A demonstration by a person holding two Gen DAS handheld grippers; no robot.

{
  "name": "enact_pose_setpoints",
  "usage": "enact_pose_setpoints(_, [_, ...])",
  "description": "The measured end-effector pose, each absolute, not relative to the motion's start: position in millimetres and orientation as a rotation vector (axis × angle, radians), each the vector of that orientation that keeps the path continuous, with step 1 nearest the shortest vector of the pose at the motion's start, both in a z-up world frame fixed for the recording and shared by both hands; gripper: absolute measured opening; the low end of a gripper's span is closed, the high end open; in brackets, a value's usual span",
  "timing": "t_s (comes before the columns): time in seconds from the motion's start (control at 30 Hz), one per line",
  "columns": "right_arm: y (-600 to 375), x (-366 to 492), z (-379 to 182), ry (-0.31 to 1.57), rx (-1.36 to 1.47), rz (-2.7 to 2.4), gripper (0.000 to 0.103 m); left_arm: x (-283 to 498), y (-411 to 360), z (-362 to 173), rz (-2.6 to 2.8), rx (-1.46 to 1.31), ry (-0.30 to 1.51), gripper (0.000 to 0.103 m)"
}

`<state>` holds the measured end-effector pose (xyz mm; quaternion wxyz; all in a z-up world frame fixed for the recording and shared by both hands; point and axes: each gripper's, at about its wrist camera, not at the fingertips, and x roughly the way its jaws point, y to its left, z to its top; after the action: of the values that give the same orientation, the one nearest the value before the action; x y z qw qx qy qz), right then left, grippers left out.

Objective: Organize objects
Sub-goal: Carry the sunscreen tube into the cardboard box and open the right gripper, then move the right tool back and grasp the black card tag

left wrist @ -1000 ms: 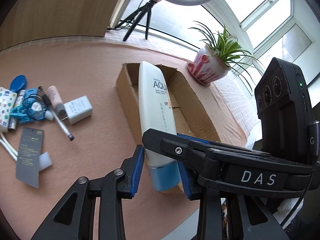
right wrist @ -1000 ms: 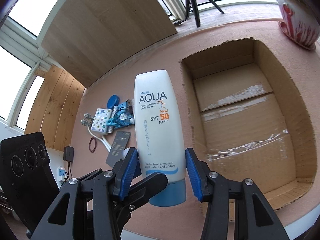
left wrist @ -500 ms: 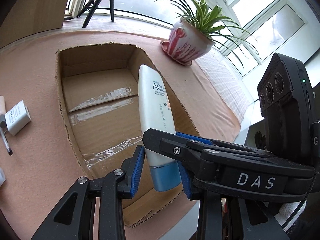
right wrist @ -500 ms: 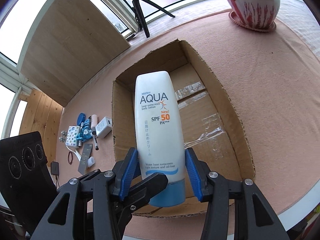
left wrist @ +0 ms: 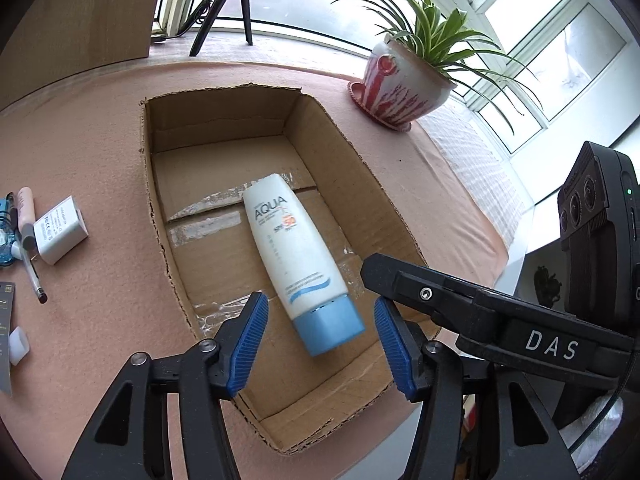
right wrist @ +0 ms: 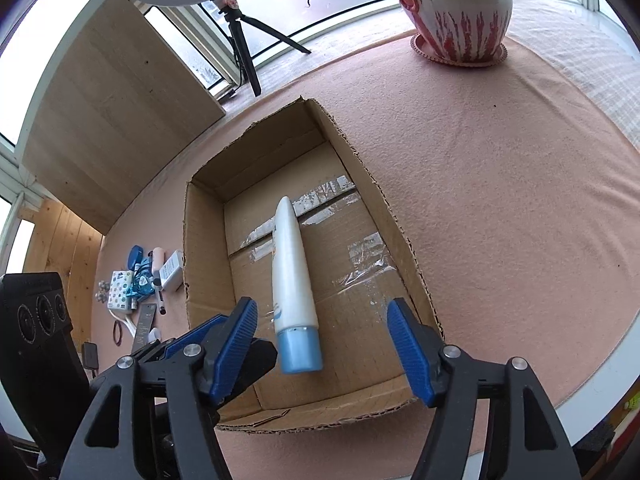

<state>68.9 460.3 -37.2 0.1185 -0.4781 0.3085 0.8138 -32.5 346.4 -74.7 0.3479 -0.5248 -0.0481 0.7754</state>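
Note:
A white AQUA sunscreen tube (left wrist: pixel 298 264) with a blue cap is inside the open cardboard box (left wrist: pixel 332 152), cap end nearest me. It looks slightly blurred, and I cannot tell whether it rests on the box floor. My left gripper (left wrist: pixel 320 304) hangs above the cap with its jaws opening, and its blue pads (left wrist: pixel 246 344) stand apart from the tube. In the right wrist view the tube (right wrist: pixel 294 276) shows edge-on in the box (right wrist: pixel 200 248). My right gripper (right wrist: pixel 322 306) is also opening, with the cap below the gap and untouched.
A potted plant (left wrist: pixel 400 80) stands on the pink cloth beyond the box, right of it. A black tripod (left wrist: pixel 240 0) is at the window. Left of the box lie a white charger (left wrist: pixel 60 234), a pen (left wrist: pixel 30 264) and several small items (right wrist: pixel 136 280). The table edge runs close on the near right.
Both grippers carried the tube over the box, then opened and let go of it. The tube has dropped from upright between the pads to lying low inside the box.

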Motion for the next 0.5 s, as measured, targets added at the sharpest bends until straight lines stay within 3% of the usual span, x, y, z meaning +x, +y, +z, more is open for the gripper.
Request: enact_pose_setpoints(0.5, [405,48,-5,0.837,-1.351,2.514,0.064,-33,242,-42,2.163,-1.353,-0.195,0.061])
